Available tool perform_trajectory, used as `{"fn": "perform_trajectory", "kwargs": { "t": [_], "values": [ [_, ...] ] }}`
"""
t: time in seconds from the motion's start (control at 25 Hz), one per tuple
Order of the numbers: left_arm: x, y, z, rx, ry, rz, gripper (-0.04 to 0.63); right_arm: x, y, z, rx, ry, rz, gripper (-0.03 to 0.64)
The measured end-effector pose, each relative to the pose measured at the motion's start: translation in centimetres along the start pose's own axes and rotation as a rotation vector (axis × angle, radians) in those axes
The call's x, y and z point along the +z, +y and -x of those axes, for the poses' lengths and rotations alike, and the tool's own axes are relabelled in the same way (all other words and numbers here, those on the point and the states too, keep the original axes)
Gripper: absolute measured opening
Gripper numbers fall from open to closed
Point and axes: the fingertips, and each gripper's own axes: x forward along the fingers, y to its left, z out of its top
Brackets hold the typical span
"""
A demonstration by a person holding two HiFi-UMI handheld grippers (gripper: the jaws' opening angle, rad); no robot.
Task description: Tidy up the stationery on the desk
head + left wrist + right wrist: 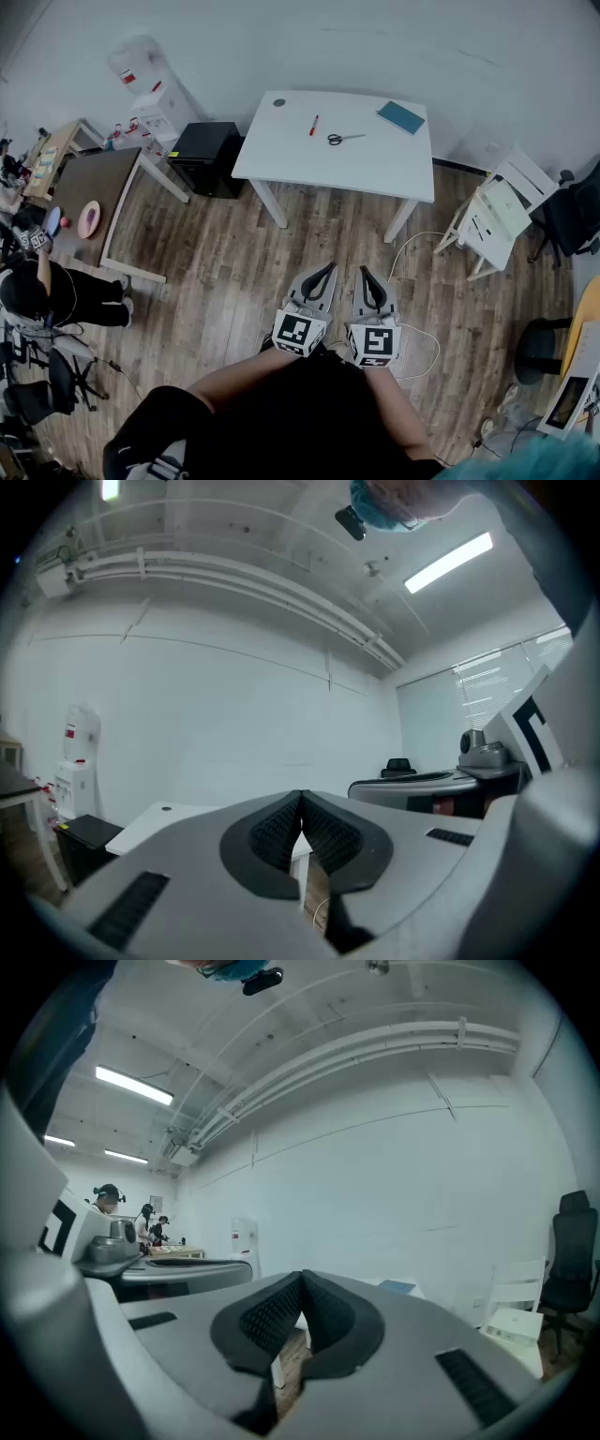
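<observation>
Head view: the white rectangular desk (281, 155) stands well apart from me, bearing a slim red pen (313, 125), dark-handled metal scissors (343, 139) and a flat blue notebook (401, 117). The grey left gripper (323, 272) and the grey right gripper (367, 274) are both clenched on nothing. I judge the loose white floor cable (412, 246) could snag my approach. Only the gripper views confirm that the pads meet; only the head view shows the pen and scissors.

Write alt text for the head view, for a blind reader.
A person holds the left gripper and right gripper, both shut and empty, above a wooden floor. Ahead, a white desk carries a red pen, scissors and a blue notebook.
</observation>
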Motion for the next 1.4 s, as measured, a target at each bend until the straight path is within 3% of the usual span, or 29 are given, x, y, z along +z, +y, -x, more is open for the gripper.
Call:
{"fn": "perform_trajectory", "kwargs": {
  "t": [0.2,0.36,0.64,0.76,0.88,1.12,1.4],
  "values": [
    [-0.7,1.0,-1.1,0.017,-0.004,0.025,0.014,-0.6,-1.4,-0.7,-0.009,0.003,-0.018,0.032],
    [-1.5,1.6,-2.5,-0.029,-0.012,0.052,0.014,-0.9,-2.4,-1.9,-0.01,0.014,-0.002,0.034],
    [-3.4,5.9,-5.8,-0.022,0.021,0.077,0.014,-2.4,-3.5,-4.9,-0.005,0.077,0.008,0.034],
    [-3.1,7.9,-8.3,-0.011,0.008,0.094,0.014,-2.9,-5.1,-7.9,-0.017,0.137,0.045,0.034],
    [-3.2,10.4,-10.8,-0.012,0.012,0.113,0.014,-2.3,-6.3,-11.4,-0.03,0.132,0.028,0.034],
    [-2.5,14.9,-17.5,-0.091,0.024,0.13,0.014,-1.0,-7.0,-20.2,0.026,0.124,0.002,0.034],
    [-1.6,21.6,-23.0,-0.127,0.039,0.134,0.014,-0.3,-6.9,-29.8,0.018,0.146,0.01,0.034]
  ]
}}
